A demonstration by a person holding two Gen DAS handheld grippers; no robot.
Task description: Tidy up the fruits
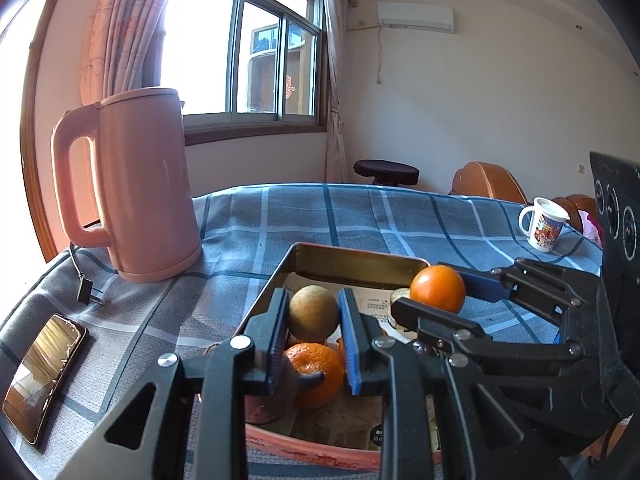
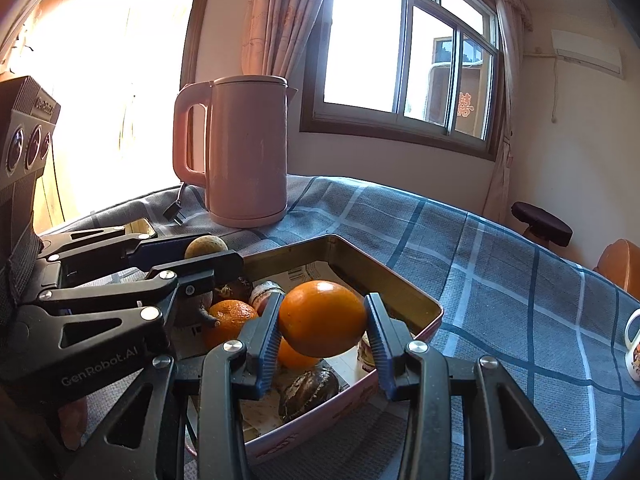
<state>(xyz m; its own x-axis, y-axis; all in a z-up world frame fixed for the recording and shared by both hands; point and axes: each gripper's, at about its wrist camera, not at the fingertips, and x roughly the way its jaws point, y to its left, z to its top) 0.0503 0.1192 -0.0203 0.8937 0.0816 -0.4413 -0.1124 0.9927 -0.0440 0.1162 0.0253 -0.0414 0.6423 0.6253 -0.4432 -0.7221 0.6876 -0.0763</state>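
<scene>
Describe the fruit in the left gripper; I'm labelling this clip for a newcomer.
Find the tall pink kettle on the blue plaid cloth, then the metal tin beside it. Above the tin, the left gripper clamps a dull yellow-green fruit, unlike the glossy orange in the right gripper.

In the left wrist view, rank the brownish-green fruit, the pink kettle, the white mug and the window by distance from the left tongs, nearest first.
1. Brownish-green fruit, gripped between the left tongs over the tin.
2. Pink kettle, left, on the checked cloth.
3. White mug, far right of the table.
4. Window, on the back wall.
</scene>
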